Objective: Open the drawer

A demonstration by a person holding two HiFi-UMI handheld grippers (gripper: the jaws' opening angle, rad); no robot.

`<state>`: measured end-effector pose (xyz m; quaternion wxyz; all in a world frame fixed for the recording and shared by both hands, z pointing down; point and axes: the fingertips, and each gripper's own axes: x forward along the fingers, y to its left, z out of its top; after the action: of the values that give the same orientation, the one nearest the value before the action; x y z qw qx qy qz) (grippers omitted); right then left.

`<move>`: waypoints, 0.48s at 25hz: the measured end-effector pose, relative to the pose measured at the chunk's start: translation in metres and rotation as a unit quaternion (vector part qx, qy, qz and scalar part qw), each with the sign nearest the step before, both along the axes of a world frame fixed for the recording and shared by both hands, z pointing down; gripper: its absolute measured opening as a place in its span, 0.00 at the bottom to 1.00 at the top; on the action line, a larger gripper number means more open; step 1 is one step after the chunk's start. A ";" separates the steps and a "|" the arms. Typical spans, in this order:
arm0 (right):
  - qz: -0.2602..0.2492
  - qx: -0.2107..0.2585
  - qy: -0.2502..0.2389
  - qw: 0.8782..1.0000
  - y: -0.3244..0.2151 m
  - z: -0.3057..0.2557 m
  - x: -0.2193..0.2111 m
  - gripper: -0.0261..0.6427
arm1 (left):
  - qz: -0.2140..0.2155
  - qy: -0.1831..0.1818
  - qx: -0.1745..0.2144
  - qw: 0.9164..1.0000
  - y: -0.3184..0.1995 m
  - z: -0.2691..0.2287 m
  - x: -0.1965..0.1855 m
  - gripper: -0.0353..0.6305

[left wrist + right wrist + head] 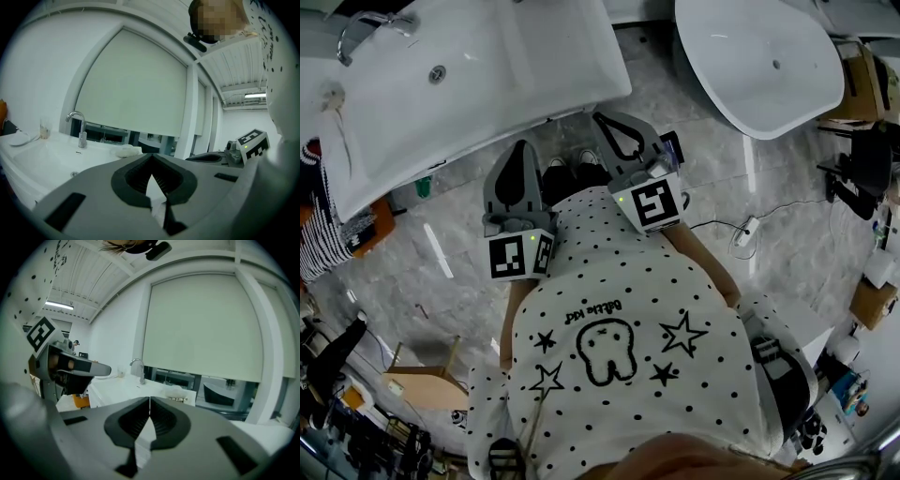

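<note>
1. Facing a white washbasin unit (516, 84): one person in a spotted shirt (609, 281), both tools held close to the chest and pointing near level.
2. Item: left gripper (524, 148). Jaws together, tips meeting, nothing between them.
3. Item: right gripper (604, 122). Jaws together likewise, empty.
4. Item: drawer. Not visible in any view. Judged to sit in the front of the washbasin unit, under the overhanging top that hides it from the head view. Both gripper views look above that top, at the tap (77, 125) and a window blind (136, 89).
5. Bearing: the unit lies ahead and leftward, its front edge running lower left to upper right in the head view. The left gripper stands opposite the unit's middle, the right gripper by its right-hand end. Either would likely need to dip below the top to find a pull.
6. Item: second white basin (759, 66). Ahead and right, well apart.
</note>
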<state>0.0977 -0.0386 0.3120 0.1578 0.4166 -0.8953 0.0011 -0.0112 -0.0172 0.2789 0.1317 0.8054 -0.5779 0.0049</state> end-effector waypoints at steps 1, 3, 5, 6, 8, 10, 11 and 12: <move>-0.004 0.000 0.000 1.000 0.000 -0.001 -0.002 0.06 | -0.003 0.000 0.001 1.000 0.000 -0.001 -0.001 0.06; -0.013 0.001 -0.001 1.000 0.001 -0.003 -0.007 0.06 | -0.008 0.002 0.003 1.000 0.000 -0.003 -0.004 0.06; -0.020 0.003 -0.002 1.000 0.003 -0.004 -0.010 0.06 | -0.010 0.002 0.003 1.000 0.000 -0.002 -0.005 0.06; -0.023 0.004 -0.001 1.000 0.004 -0.003 -0.010 0.06 | -0.010 0.002 0.003 1.000 0.000 -0.002 -0.004 0.06; -0.025 0.006 0.000 1.000 0.004 -0.002 -0.011 0.06 | -0.010 0.002 0.004 1.000 0.001 0.000 -0.004 0.06; -0.027 0.008 0.003 1.000 0.005 -0.001 -0.011 0.06 | -0.009 0.002 0.005 1.000 0.001 0.000 -0.003 0.06; -0.029 0.009 0.004 1.000 0.005 0.000 -0.012 0.06 | -0.009 0.002 0.005 1.000 0.001 0.001 -0.003 0.06; -0.030 0.010 0.005 1.000 0.006 0.000 -0.013 0.06 | -0.008 0.002 0.005 1.000 0.001 0.001 -0.003 0.06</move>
<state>0.0851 -0.0327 0.3118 0.1581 0.3913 -0.9065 -0.0143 -0.0142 -0.0160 0.2797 0.1289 0.8014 -0.5840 -0.0012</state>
